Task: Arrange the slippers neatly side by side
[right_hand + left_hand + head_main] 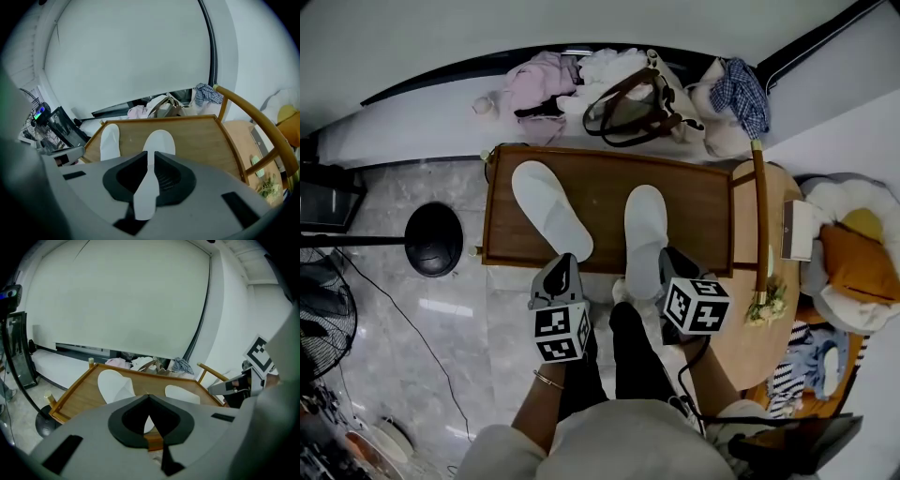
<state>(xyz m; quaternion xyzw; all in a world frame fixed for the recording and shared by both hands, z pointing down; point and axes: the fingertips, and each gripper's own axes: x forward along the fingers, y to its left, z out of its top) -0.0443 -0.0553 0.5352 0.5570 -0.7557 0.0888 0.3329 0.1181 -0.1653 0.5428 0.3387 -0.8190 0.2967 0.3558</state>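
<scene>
A person's left gripper (149, 397) and right gripper (147, 159) work two white slippers on a rimmed wooden tray (600, 183), seen from overhead. The right gripper's jaws are clamped on the heel of the right slipper (645, 234), which points straight up the frame with its heel hanging past the tray's near rim. The left gripper's jaws are drawn together at their tips. A sliver of white shows between the pads, so it appears to be nipping the heel of the left slipper (548, 216). That slipper lies at centre left, its toe slanting toward the upper left.

The pair is apart and not parallel, so the task looks unfinished. Letting go now would leave the slippers splayed. Both holds are thin pinches on soft fabric: a sideways swing could fold a heel or pull it free. The overhanging right heel could also catch on the rim, or tip off it, if it is released too near the edge.
</scene>
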